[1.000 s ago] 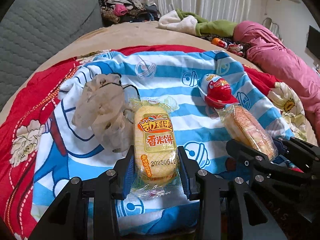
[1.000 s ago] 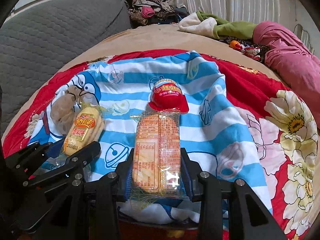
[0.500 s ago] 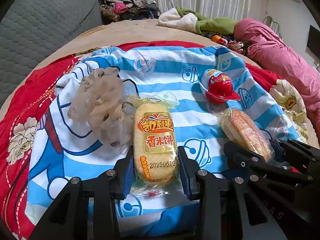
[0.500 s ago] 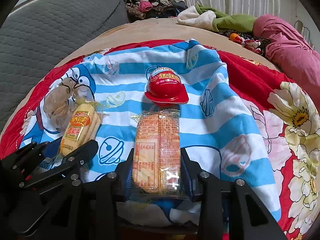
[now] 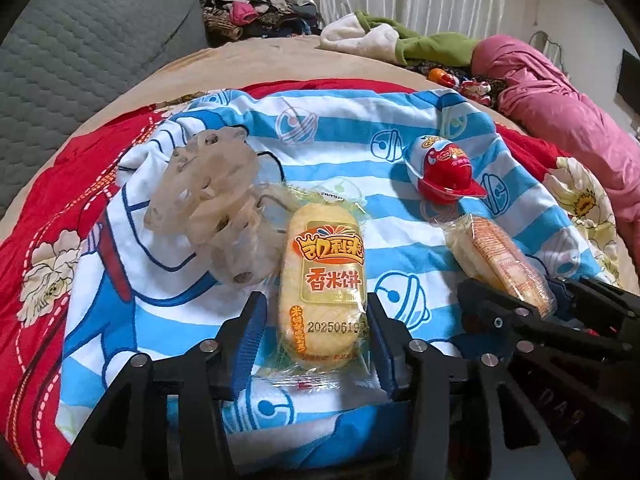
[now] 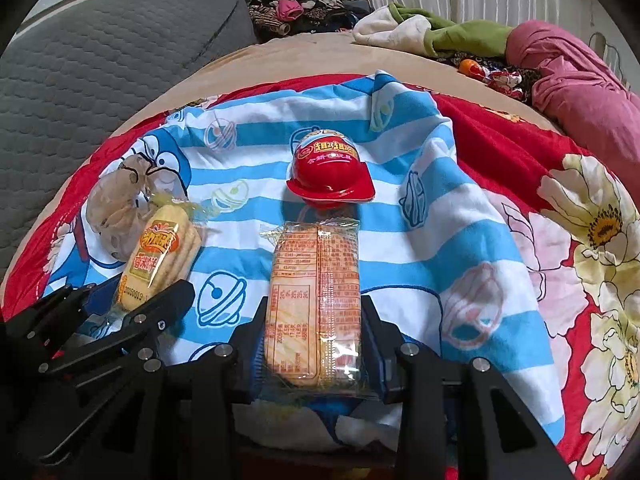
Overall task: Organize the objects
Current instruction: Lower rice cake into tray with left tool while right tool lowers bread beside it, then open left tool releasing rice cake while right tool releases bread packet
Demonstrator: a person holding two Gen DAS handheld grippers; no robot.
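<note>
Straddling a yellow rice cracker pack [image 5: 323, 280] on a blue-striped cartoon blanket [image 5: 344, 148], the left gripper [image 5: 316, 336] has just been easing its jaws apart; the pack lies between them w/ a visible gap at the left pad, while the right pad sits right at the wrapper edge, so contact there is hard to judge. The right gripper [image 6: 314, 344], beside it, is clamped on a second cracker pack [image 6: 314, 300] turned label-side down, both pads pressed against the wrapper's sides. That pack's near end is lost behind the jaws & crinkled plastic, and whether it rests on the blanket or is lifted can't be told.

A red egg-shaped toy candy [image 6: 330, 176] stands just beyond the second pack, apart from it. A crumpled clear plastic bag [image 5: 212, 208] lies against the yellow pack's left side; its contents are too murky to name.

The left-wrist view shows the yellow pack's printed front & date stamp head-on, but only the edge of the second pack, half-hidden by the right gripper's black frame. The right-wrist view gives the second pack's small print, unreadable at this size, and more of the red floral quilt [image 6: 592, 240] to the right. Bottom corners of both views are blocked by gripper bodies. Far back: a grey quilted headboard [image 5: 80, 52], a clothes pile [image 5: 256, 12], a pink bundle [image 5: 560, 108], all blurred.
</note>
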